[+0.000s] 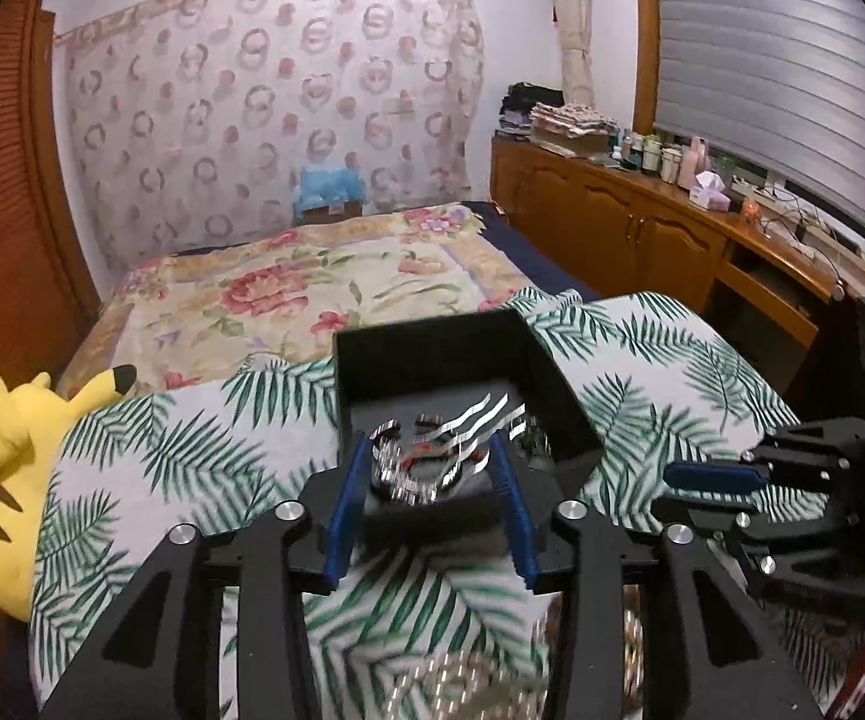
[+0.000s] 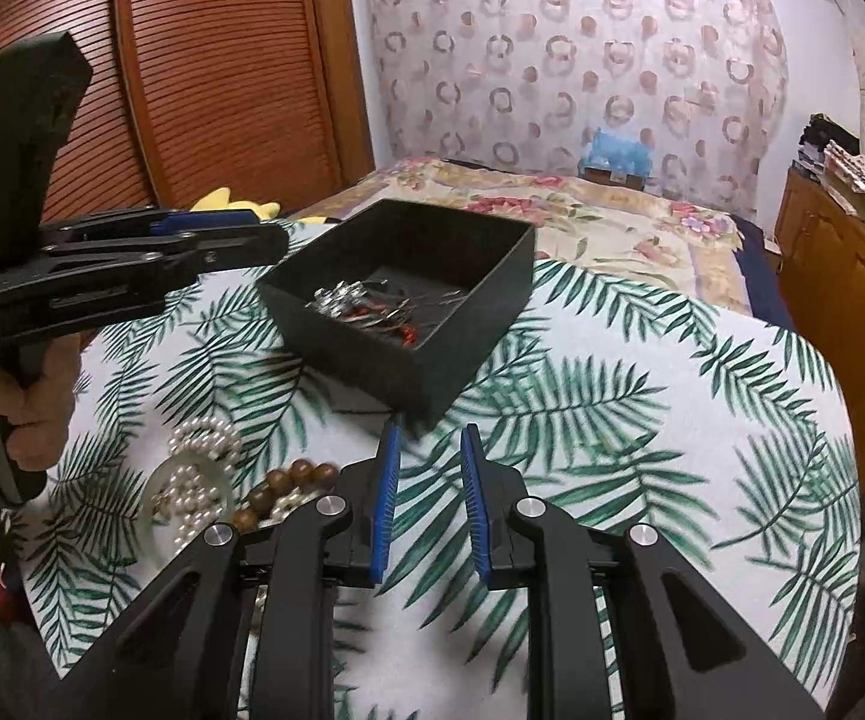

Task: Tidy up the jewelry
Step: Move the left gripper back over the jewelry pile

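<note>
A black open box [image 2: 408, 354] stands on the palm-leaf cloth and holds silver and red jewelry [image 2: 372, 309]. In the left wrist view my left gripper [image 1: 432, 450] is open over the box's [image 1: 546, 372] near edge, with the silver jewelry [image 1: 426, 456] lying between the fingers inside the box. From the right wrist view the left gripper [image 2: 276, 240] hovers left of the box. My right gripper [image 2: 429, 438] is open and empty just in front of the box. A pearl strand [image 2: 198, 474] and a brown bead bracelet [image 2: 288, 483] lie on the cloth at the left.
The palm-leaf cloth [image 2: 612, 420] covers the work surface, with a floral bed [image 1: 312, 294] behind it. A yellow plush toy [image 1: 6, 468] sits at the left edge. A wooden cabinet [image 1: 642, 222] with bottles runs along the right wall.
</note>
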Motion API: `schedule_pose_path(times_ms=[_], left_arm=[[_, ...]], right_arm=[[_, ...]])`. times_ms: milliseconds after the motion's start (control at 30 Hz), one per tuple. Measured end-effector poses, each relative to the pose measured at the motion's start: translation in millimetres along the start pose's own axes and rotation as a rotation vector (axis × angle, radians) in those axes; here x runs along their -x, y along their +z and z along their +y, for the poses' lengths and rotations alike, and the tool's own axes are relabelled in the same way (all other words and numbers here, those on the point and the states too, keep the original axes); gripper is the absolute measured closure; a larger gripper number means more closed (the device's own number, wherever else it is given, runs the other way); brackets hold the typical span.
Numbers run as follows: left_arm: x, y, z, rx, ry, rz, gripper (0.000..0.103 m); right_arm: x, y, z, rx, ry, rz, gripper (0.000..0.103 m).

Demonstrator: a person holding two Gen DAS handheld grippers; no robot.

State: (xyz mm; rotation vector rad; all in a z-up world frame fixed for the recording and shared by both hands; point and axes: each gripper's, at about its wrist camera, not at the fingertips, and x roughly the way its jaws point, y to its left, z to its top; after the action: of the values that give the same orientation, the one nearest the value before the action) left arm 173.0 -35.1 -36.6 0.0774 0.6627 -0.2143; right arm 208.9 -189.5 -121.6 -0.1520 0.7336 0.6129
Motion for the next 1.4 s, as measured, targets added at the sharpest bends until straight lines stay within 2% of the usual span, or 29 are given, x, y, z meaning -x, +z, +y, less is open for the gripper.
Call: schedule_pose_path(times_ms=[33, 133, 233, 333, 433, 667, 733, 900, 1100, 1167, 1233, 1400], left_arm=[[4.6, -5.1, 1.3, -0.002, -0.001, 0.003, 0.050], [13.6, -20.1, 3.1, -0.010, -0.001, 0.012, 0.034], [21.8, -36.4, 4.6, -0.011, -0.005, 0.026, 0.023], [27.8, -53.5, -0.5, -0.026, -0.018, 0.051, 0.017], [31.1, -68.8, -3.6, -0.027, -0.026, 0.077, 0.015], [36.0, -95.0, -18.8, -0.039, -0.064, 0.122, 0.015], [35.2, -99.7, -23.9, -0.051, -0.072, 0.134, 0.015], [28.3, -108.4, -32.7, -0.067, -0.083, 0.165, 0.015], [16.3, -111.1, -34.6, -0.063, -0.076, 0.201, 0.015], [14.4, -112.3, -35.7, -0.066, -0.076, 0.205, 0.018], [11.3, -112.9, -37.8, -0.075, -0.073, 0.217, 0.027], [6.2, -111.4, -39.7, -0.095, -0.057, 0.218, 0.028]], right_arm=[[0.5, -2.0, 1.9, -0.001, 0.003, 0.001, 0.080], [3.4, -11.4, 10.2, -0.004, 0.006, 0.011, 0.080], [11.8, -21.4, 20.4, 0.004, 0.004, 0.005, 0.080], [21.5, -32.0, 28.2, -0.006, 0.014, -0.006, 0.080], [29.0, -42.4, 34.9, -0.015, 0.014, -0.012, 0.074], [37.5, -64.5, 44.5, -0.030, -0.001, -0.008, 0.069], [37.9, -70.2, 45.1, -0.038, -0.008, -0.003, 0.060], [35.1, -81.0, 47.2, -0.040, -0.040, 0.016, 0.048], [36.1, -82.1, 48.8, -0.031, -0.045, 0.010, 0.045], [36.7, -82.5, 48.6, -0.032, -0.043, 0.004, 0.045], [36.9, -83.2, 47.7, -0.039, -0.041, 0.002, 0.045], [36.5, -84.0, 47.8, -0.044, -0.038, -0.003, 0.045]])
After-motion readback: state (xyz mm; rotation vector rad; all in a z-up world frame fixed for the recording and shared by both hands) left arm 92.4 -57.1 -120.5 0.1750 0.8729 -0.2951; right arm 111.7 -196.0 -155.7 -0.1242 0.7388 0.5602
